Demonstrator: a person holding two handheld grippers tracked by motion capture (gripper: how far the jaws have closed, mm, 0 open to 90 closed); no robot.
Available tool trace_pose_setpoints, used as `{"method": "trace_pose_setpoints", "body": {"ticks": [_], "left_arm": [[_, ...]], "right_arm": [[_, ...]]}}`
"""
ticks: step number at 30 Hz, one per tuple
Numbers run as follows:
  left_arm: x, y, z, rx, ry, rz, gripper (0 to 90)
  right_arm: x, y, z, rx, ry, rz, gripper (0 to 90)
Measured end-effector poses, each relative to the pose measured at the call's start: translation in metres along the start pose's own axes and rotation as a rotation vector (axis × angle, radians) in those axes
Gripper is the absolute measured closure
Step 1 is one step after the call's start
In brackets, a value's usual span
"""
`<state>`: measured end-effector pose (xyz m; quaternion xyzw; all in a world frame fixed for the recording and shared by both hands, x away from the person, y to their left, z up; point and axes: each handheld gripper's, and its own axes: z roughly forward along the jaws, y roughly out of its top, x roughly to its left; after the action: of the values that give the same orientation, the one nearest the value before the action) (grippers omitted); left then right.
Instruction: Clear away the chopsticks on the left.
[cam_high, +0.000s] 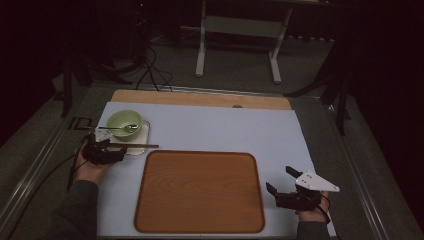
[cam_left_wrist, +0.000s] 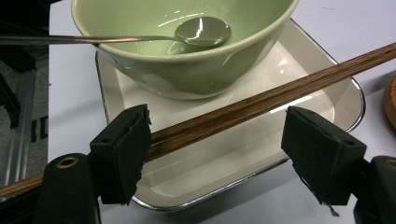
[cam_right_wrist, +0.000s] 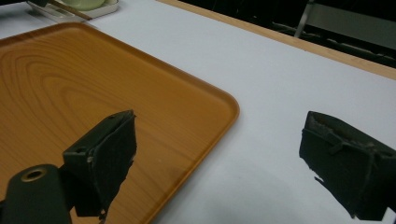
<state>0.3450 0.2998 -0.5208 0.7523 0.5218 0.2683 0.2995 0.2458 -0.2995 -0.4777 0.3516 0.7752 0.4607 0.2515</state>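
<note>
A pale green bowl (cam_high: 123, 123) (cam_left_wrist: 187, 65) holds a metal spoon (cam_high: 131, 128) (cam_left_wrist: 201, 31) and stands on a small cream dish (cam_high: 144, 139) (cam_left_wrist: 322, 98) at the table's left. A pair of dark wooden chopsticks (cam_high: 137, 145) (cam_left_wrist: 261, 100) lies across the dish's near side. My left gripper (cam_high: 111, 149) (cam_left_wrist: 215, 154) is open right at the dish, and the chopsticks pass between its jaws, against the left one. My right gripper (cam_high: 280, 180) (cam_right_wrist: 219, 158) is open and holds nothing, at the right edge of a large wooden tray (cam_high: 200, 192) (cam_right_wrist: 70, 79).
A pale blue mat (cam_high: 225, 127) (cam_right_wrist: 280, 79) covers the tabletop, with a wooden strip (cam_high: 200, 98) along its far edge. Beyond the table are a white stand (cam_high: 237, 35) and cables (cam_high: 152, 70) on the dark floor.
</note>
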Motion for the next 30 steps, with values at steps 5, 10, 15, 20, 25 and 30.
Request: {"method": "trace_pose_setpoints", "body": {"ticks": [5, 10, 15, 20, 25, 30], "left_arm": [[0.0001, -0.0009, 0.0023, 0.015, -0.018, 0.008, 25.0], [-0.0005, -0.0012, 0.0013, 0.018, -0.030, 0.018, 24.9], [-0.0005, -0.0013, 0.0016, 0.014, -0.036, 0.025, 24.7], [0.0018, -0.0016, 0.0035, 0.003, -0.043, 0.025, 23.5], [0.0034, -0.0021, 0.0040, 0.000, -0.047, 0.032, 23.1], [0.0033, -0.0023, 0.0024, 0.003, -0.064, 0.034, 23.3]], "right_arm": [[-0.0001, -0.0002, -0.0002, 0.002, -0.001, 0.005, 10.7], [-0.0005, -0.0001, -0.0013, -0.003, -0.001, 0.007, 10.6], [-0.0005, -0.0002, -0.0014, -0.003, -0.001, 0.008, 10.7], [-0.0006, -0.0004, -0.0011, -0.002, 0.001, 0.009, 10.6], [-0.0006, -0.0005, -0.0010, 0.000, 0.004, 0.013, 10.6], [-0.0004, -0.0006, -0.0007, 0.002, 0.005, 0.015, 10.7]]}}
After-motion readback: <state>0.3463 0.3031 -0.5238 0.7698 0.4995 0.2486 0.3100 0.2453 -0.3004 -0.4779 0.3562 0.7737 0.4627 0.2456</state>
